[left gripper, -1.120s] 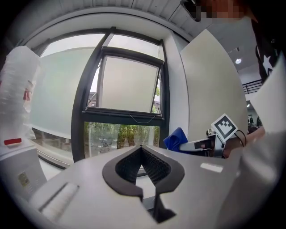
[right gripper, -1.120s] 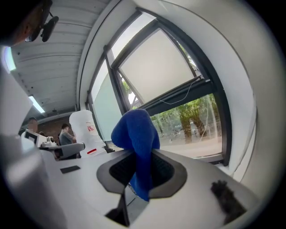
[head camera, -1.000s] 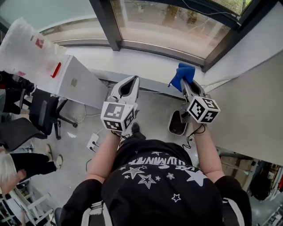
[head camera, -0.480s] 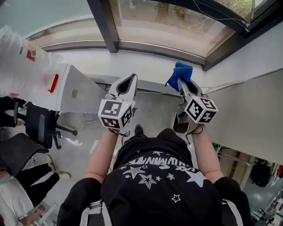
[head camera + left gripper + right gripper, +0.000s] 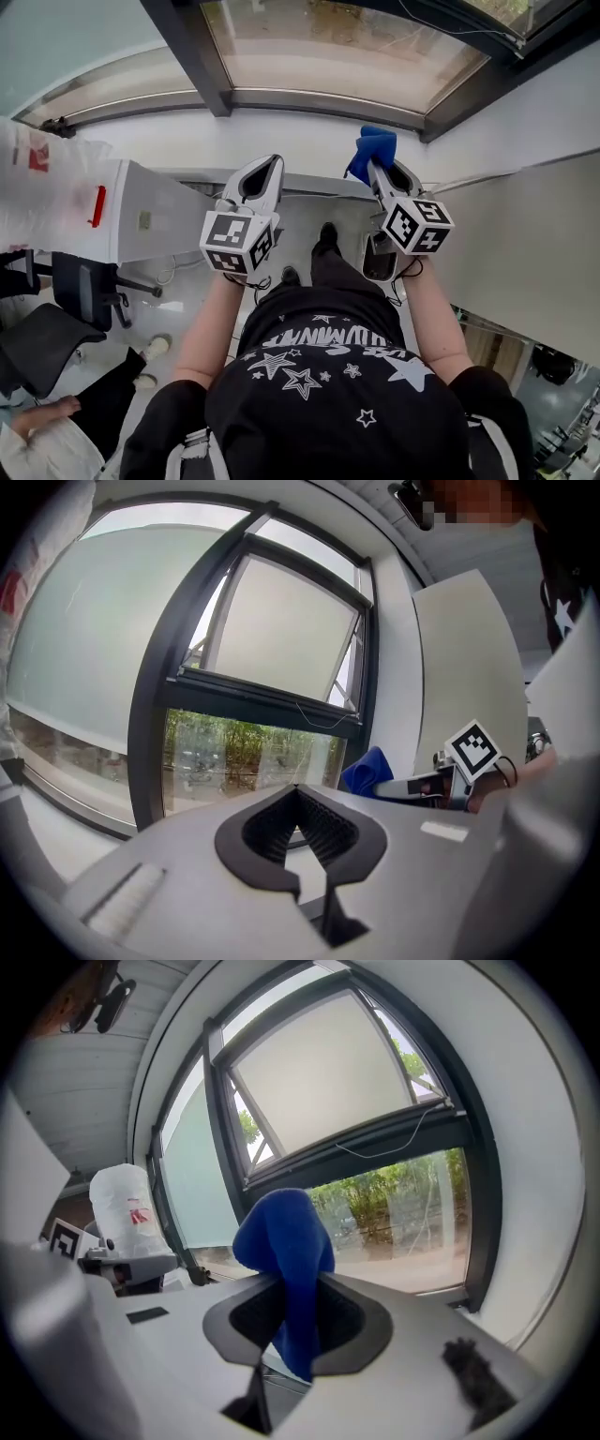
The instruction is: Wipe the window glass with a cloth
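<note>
A big white plastic-wrapped box w/ red marks [image 5: 84, 202] stood at the left, just beside the left claw [image 5: 265, 171], its slanted top running toward the white window sill [image 5: 281, 127]. Below it were a black office chair [image 5: 84, 281] on the grey floor [image 5: 178, 328] & another person's hand [image 5: 42, 412] at the bottom-left corner. A small dark-lined bin [image 5: 375, 262] sat on the floor under the right claw [image 5: 380, 173], partly hidden by it. A pale flat wall panel [image 5: 525, 225] closed off the right side.

Left claw: jaws together, nothing btw them, held beside the right one but apart from it. Right claw: jaws clamped on the blue folded cloth [image 5: 281, 1232], which stuck up past the tips & hung down through the gap. In the head view the cloth sat over the sill, near the clear window glass [image 5: 337, 47]; no view showed if it touched.

A dark metal frame post [image 5: 187, 47] split the clear glass from a frosted pane [image 5: 66, 37] at the left. A dark corner bar [image 5: 487, 80] bounded the glass at the right. Btw post & bar ran a wide open stretch of glass, straight ahead of both claws. In the right gripper view a pale upper pane [image 5: 319, 1082] in its own dark frame sat above the lower glass, w/ greenery showing through the latter.
</note>
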Action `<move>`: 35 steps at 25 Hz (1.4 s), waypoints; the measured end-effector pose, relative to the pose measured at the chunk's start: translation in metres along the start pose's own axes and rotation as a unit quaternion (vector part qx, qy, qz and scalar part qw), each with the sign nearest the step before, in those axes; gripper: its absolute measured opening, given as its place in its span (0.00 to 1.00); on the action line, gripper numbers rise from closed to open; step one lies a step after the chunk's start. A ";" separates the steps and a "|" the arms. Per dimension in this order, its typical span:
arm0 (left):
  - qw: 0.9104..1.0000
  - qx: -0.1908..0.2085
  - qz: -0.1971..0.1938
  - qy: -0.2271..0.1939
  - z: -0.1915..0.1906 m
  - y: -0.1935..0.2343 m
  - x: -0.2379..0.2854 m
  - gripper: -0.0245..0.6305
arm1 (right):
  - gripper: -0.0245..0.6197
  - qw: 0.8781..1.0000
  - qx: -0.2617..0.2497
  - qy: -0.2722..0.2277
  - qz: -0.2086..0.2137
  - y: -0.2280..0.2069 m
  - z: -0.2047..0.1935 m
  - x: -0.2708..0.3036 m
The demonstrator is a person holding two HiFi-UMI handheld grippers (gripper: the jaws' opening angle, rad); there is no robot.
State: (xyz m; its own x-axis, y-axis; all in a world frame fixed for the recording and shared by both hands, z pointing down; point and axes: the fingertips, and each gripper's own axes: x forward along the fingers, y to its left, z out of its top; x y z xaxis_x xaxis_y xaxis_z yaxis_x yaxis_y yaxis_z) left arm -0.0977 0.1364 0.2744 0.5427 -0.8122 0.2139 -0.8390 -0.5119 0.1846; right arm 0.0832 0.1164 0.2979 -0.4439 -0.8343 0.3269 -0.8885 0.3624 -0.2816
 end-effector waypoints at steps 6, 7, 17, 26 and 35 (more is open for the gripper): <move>1.000 0.010 0.025 0.006 0.015 0.018 0.041 0.05 | 0.15 0.999 0.003 -0.010 0.032 -0.019 0.031 0.049; 0.999 0.012 0.030 0.005 0.020 0.021 0.051 0.05 | 0.15 0.999 0.005 -0.011 0.037 -0.025 0.036 0.057; 0.999 0.026 0.035 0.028 0.029 0.010 0.151 0.05 | 0.15 0.999 0.038 -0.013 0.031 -0.117 0.057 0.082; 0.999 0.033 0.001 0.028 0.030 -0.020 0.198 0.05 | 0.15 0.999 0.051 -0.006 0.013 -0.153 0.048 0.087; 0.999 0.025 0.028 0.025 0.035 0.054 0.183 0.05 | 0.15 0.999 0.041 0.007 0.009 -0.125 0.058 0.130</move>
State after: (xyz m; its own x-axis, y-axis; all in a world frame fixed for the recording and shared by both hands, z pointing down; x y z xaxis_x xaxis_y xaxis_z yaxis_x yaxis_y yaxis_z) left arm -0.0455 -0.0495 0.2903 0.4948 -0.8261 0.2698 -0.8686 -0.4803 0.1223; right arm 0.1429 -0.0615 0.3229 -0.4625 -0.8212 0.3341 -0.8679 0.3424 -0.3599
